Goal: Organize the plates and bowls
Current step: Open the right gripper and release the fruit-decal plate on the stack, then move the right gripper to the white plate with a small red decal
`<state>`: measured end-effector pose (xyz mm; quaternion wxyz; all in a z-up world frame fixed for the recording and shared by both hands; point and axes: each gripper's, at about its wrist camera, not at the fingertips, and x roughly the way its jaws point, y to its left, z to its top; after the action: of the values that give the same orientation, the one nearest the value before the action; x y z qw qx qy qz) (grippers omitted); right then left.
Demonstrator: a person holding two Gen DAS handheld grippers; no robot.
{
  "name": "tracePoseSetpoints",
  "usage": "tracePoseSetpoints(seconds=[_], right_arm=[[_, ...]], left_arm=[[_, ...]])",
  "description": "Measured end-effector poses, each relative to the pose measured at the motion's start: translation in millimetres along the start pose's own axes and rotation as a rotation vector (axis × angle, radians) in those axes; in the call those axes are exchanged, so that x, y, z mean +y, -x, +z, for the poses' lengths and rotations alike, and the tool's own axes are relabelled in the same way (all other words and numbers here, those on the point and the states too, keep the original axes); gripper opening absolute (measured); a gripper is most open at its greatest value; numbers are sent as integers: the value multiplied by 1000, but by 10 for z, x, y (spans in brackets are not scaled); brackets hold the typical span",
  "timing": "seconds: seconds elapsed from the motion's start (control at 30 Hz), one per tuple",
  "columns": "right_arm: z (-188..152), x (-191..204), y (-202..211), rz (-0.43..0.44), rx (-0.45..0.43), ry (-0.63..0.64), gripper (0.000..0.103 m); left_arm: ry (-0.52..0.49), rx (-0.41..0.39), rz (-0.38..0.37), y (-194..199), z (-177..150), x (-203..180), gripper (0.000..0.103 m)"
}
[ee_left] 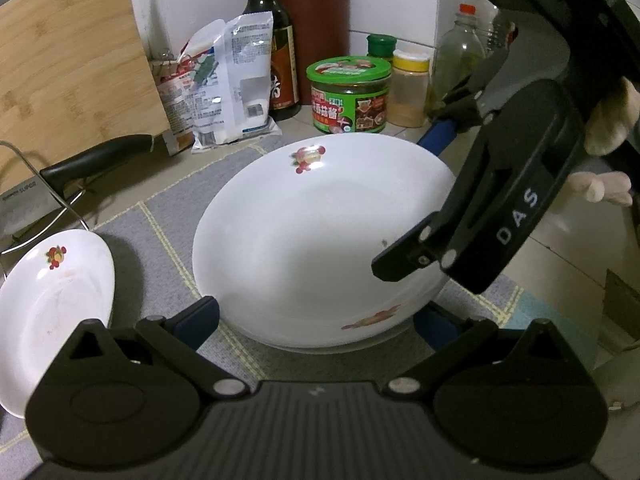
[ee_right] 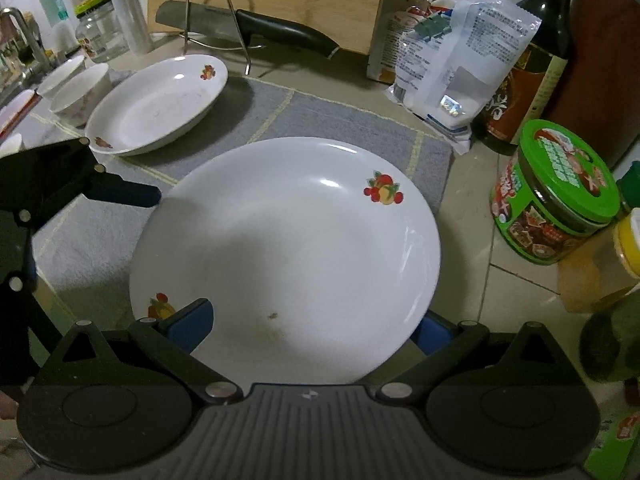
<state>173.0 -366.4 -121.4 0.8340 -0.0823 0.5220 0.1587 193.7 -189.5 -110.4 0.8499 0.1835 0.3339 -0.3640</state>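
The large fruit-patterned plate (ee_right: 288, 256) lay on the grey mat (ee_right: 344, 128) at the desk. Right tongs (ee_right: 316, 328) straddled its 6 o'clock rim, spread wide, gripping nothing. Left tongs (ee_left: 320, 324) likewise wide, empty. Second plate (ee_right: 156, 104) sat at 10 o'clock.

White plate (ee_right: 286, 248) bears red-and-yellow fruit motifs at two and seven o'clock. Grey mat (ee_right: 332, 120) carries pale yellow grid lines. Jar (ee_right: 560, 196) wears a green lid; knife handle (ee_right: 288, 34) is black.

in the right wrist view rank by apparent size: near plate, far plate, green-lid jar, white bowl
1. near plate, though closeness to the camera inflates it
2. far plate
3. green-lid jar
4. white bowl, farthest away, so its true size is unsure
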Motion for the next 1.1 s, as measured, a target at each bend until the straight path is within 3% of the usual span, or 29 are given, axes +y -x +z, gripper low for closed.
tracePoseSetpoints(seconds=[0.13, 0.3, 0.47, 0.6, 0.83, 1.1], right_arm=[[-51, 7, -46, -23, 8, 15, 103], [-63, -44, 7, 12, 2, -13, 103], [-118, -45, 65, 22, -44, -7, 103], [-119, -16, 103, 7, -75, 14, 103], [-60, 54, 234, 53, -172, 49, 103], [105, 378, 275, 135, -268, 108, 103]], left_arm=[[-19, 6, 0, -13, -5, -34, 103], [6, -25, 16, 86, 19, -22, 102], [5, -61, 37, 203, -17, -19, 102], [61, -72, 56, 230, -88, 17, 102], [164, -148, 129, 445, -183, 61, 102], [254, -165, 265, 685, -407, 173, 102]])
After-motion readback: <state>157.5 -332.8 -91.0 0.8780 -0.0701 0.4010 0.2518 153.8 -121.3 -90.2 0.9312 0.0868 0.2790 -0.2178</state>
